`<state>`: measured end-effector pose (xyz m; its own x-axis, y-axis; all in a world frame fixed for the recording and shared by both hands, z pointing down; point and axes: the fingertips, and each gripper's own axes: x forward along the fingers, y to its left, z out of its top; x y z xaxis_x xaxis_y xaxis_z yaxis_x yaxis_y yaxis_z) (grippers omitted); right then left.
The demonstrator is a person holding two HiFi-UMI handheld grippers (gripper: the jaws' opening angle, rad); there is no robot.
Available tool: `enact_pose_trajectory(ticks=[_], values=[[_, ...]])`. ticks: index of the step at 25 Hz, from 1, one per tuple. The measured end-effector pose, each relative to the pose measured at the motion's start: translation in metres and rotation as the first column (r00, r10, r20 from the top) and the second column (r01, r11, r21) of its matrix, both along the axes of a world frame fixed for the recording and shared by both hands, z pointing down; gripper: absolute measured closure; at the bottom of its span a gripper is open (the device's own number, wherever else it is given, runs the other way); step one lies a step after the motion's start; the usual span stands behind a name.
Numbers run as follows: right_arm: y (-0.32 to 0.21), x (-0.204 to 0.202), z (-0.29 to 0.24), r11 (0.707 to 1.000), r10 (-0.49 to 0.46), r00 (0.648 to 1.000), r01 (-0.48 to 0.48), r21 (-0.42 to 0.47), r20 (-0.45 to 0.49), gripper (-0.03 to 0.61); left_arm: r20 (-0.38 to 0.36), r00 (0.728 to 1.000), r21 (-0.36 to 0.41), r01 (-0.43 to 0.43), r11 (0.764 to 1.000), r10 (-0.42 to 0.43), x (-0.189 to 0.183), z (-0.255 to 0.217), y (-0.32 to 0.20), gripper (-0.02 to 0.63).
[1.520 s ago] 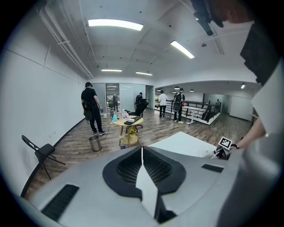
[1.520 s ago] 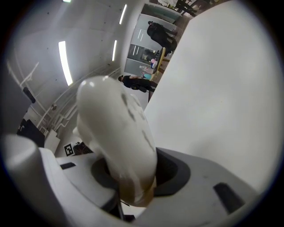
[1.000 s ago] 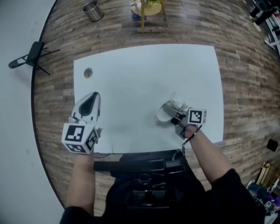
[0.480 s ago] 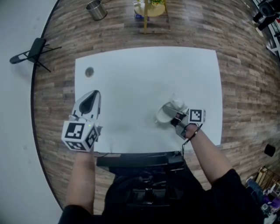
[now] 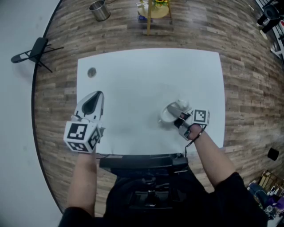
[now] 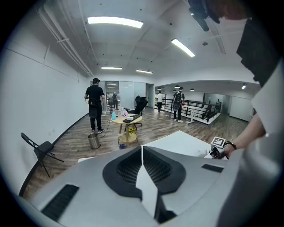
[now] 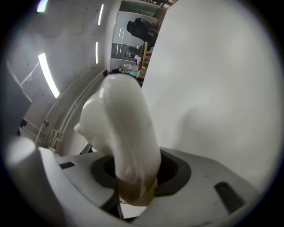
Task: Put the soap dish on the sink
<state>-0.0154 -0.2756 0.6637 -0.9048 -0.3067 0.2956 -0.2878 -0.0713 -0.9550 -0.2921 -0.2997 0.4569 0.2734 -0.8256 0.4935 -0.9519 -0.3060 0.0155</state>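
Observation:
A white soap dish (image 5: pixel 170 112) hangs just above the white table (image 5: pixel 151 75) at its right front, tilted on its side. My right gripper (image 5: pixel 178 118) is shut on its near rim. In the right gripper view the soap dish (image 7: pixel 124 128) rises from between the jaws and fills the middle, with my right gripper (image 7: pixel 133 179) rolled so the table (image 7: pixel 213 80) stands like a wall at the right. My left gripper (image 5: pixel 95 98) hovers over the table's left front, shut and holding nothing. In its own view the left gripper (image 6: pixel 142 153) shows its jaws meeting along a thin seam.
A small grey round disc (image 5: pixel 92 72) lies at the table's far left corner. On the wood floor beyond stand a metal bucket (image 5: pixel 99 9), a folding chair (image 5: pixel 35 49) and a small yellow table (image 5: pixel 154 9). A person in black (image 6: pixel 94 104) stands far off.
The right gripper has rolled slightly with the soap dish and shifted a little. The left gripper has kept still.

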Motion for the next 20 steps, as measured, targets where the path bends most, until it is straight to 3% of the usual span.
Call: enact_pose_trajectory(ticks=[6,8,20], values=[[0.002,0.004,0.003,1.000,0.010,0.999,-0.011,-0.019,-0.049,0.396,0.006,1.000,0.012,0.000,1.000,0.000,-0.003,-0.005,0.002,0.600],[0.003,0.005,0.004,1.000,0.009,0.999,-0.010,-0.019,-0.054,0.325,0.010,1.000,0.014,-0.003,1.000,0.003,-0.003,-0.006,0.003,0.600],[0.014,0.019,0.011,0.996,0.026,0.980,-0.042,-0.078,-0.196,0.255,0.008,1.000,0.026,-0.013,1.000,0.013,-0.006,-0.012,0.009,0.600]])
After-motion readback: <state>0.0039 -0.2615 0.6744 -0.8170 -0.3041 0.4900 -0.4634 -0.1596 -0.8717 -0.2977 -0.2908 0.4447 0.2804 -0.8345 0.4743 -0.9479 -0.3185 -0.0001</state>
